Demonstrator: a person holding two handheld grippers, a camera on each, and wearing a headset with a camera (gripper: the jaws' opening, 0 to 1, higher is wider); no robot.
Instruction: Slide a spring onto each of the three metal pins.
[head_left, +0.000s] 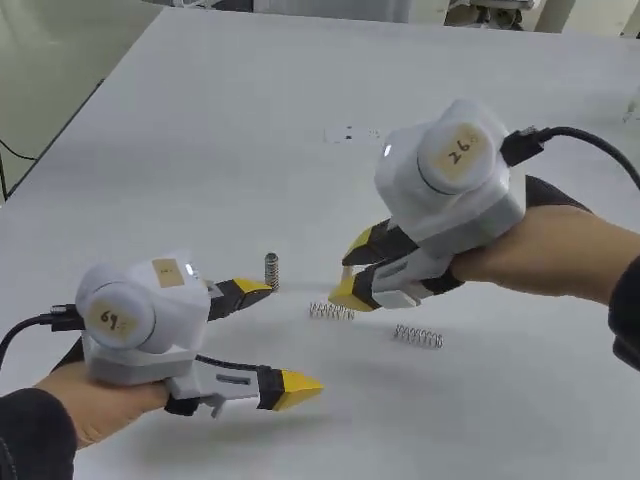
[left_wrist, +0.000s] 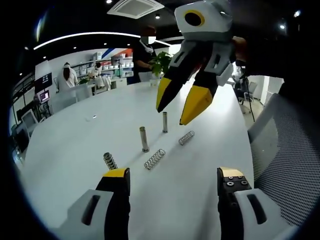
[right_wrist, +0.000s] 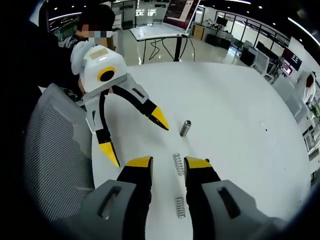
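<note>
Head view: on the table, the left gripper is held with jaws wide open and empty; the right gripper, jaws half-open and empty, is poised over a loose spring toward the near edge. Judged light and springy, it is best gripped mid-coil, gently.

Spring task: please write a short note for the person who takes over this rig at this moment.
Left gripper: open, empty, low over the table.
Right gripper: open, fingers close to the first loose spring, not gripping it.
Things: second loose spring lies flat nearby; nearer bare pin and farther bare pin stand upright.
Done: one upright spring, apparently already on its pin.
Left: put both loose springs on the two bare pins.
</note>
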